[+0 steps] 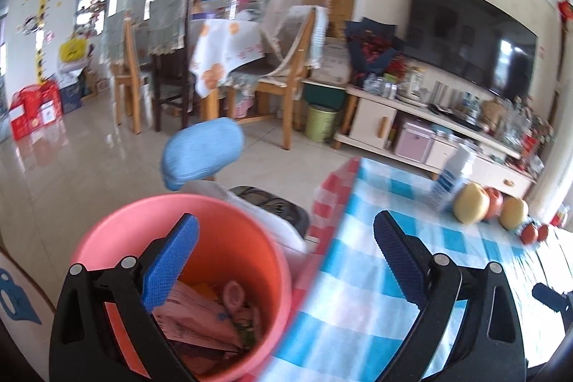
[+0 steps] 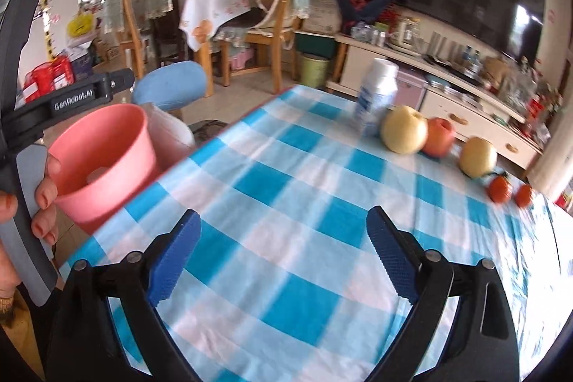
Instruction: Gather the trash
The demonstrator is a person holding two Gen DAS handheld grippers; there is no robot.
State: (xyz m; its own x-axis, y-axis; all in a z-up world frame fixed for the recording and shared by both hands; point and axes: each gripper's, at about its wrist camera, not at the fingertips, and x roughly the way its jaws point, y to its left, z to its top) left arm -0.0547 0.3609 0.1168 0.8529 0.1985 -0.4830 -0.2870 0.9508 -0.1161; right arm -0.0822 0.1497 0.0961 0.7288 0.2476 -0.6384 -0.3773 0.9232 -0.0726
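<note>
Left wrist view: left hand-held gripper (image 1: 286,260) spread wide, nothing between its blue pads; it hangs over the rim of the pink bucket (image 1: 258,238) and the counter edge.
Right wrist view: right hand-held gripper (image 2: 283,253) spread just as wide, also empty, above the checked cloth of the counter (image 2: 286,167).
Trash location: paper wrappers (image 1: 200,314) lie in the bottom of the pink bucket, at about 7 o'clock in the left view; the bucket stands off the counter's left edge, at 9 o'clock in the right view.
Counter contents: a white bottle (image 2: 376,99) at 1 o'clock, then two yellow pears (image 2: 404,129), a red apple (image 2: 438,136) and two small oranges (image 2: 499,188) running toward 3 o'clock.
Loose trash on counter: none that I can make out; the cloth near both grippers looks bare.
Handling, wrappers: probably light, thin and crumpled; they should give under the pads, so pinch a bunched fold rather than a flat face.
Handling, bucket: likely stiff plastic, light with so little inside; the rim is the natural place to grip.
Handling, bottle: if it counts as trash, likely smooth and easy to tip; take it around the middle.
Blur: both views smear, so small scraps could be missed.
</note>
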